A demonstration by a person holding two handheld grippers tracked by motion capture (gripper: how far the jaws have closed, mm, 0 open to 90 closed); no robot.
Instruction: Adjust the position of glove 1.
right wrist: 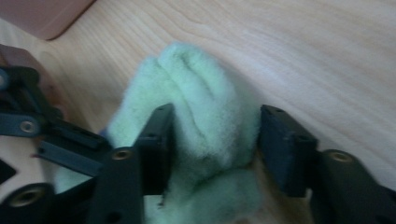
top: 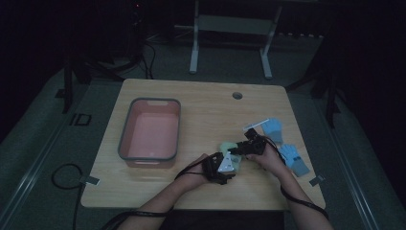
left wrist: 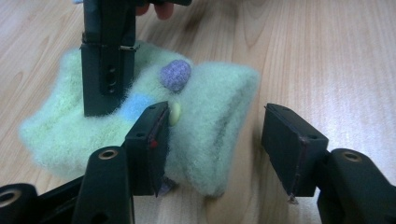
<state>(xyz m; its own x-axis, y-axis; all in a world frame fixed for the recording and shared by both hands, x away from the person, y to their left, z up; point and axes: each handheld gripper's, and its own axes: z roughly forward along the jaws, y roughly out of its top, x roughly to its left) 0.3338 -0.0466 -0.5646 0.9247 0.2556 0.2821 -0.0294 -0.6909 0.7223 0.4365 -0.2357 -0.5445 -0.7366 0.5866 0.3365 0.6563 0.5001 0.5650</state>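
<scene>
Item: pale green fuzzy sock (top: 229, 146), w/ purple dot (left wrist: 175, 74), blue patch (left wrist: 136, 104) & small cream dot (left wrist: 175, 113). Lying bunched on wooden surface (top: 201, 110), front-centre, right of pink bin (top: 149, 158), well apart from it

Left gripper (top: 221, 168): set low at near end of sock, jaws half-wide; one jaw pressed into fluff, other standing clear on bare wood beside sock's edge. Not gripping yet, sock's end between jaws. Placed so, prob. to pinch that end

Right gripper (top: 242, 148): coming at sock from far side, jaws half-wide, straddling a thick fold of fluff (right wrist: 205, 116). One pad touching fluff; other at fold's edge, contact hard to tell, view blurred. No firm squeeze evident. In left gripper view, one black jaw of it standing upright on sock's top

Both hands (top: 268, 160) low over surface, one gripper per end: likely arrangement for lifting or stretching sock w/ two holds, poss. en route to bin

Other stock: blue socks (top: 274, 127) & (top: 294, 160) at right edge of surface, apart from green one. Bin empty as far as seen. Round cable hole (top: 237, 95) at far side. Room dim, floor dark

Judgement: grasp stage, early; risk of jaws catching fluff alone & slipping off
</scene>
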